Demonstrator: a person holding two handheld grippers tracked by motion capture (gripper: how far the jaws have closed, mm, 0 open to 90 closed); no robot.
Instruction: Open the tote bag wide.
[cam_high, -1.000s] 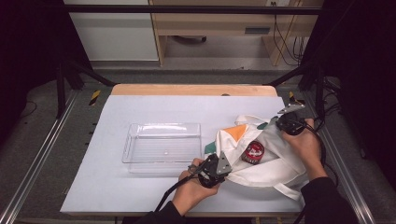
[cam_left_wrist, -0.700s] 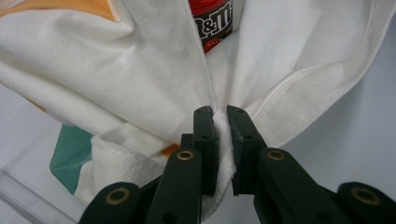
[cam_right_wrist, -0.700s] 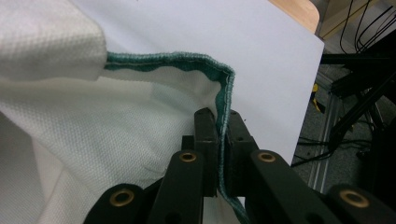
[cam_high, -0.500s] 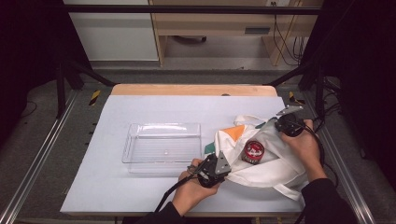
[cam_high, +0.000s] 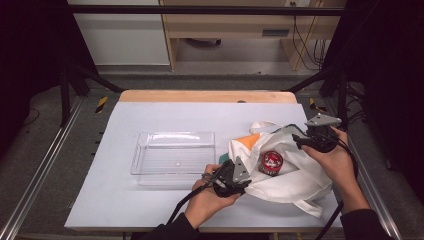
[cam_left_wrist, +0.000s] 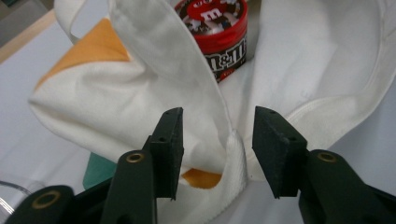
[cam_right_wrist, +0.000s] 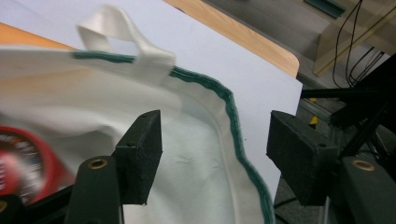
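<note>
1. I count one white cloth tote bag lying slumped on the right half of the pale table mat, its mouth spread toward the far side.
2. I count one red M&M's tub lying inside the bag's opening, lid facing up; in the left gripper view its printed lid and side show beyond a fold of cloth.
3. I count one clear plastic tray left of the bag, close to it; whether they touch I cannot tell.
4. I count two handles on the bag: one loop rising at the green-trimmed rim, one strap trailing at the near right corner.
5. An orange patch shows on the bag's far left side, and a teal piece shows under its near edge.
6. My left gripper sits at the bag's near left edge. Its jaws have just been opening; they are released, with a stitched fold of cloth standing between them and neither pad pressing on it.
7. My right gripper is at the bag's far right rim. Its jaws have also just been opening; they stand apart, and the green-trimmed rim runs loose between the pads, ungripped.
8. Two hands, one per gripper, enter from the near edge.
</note>
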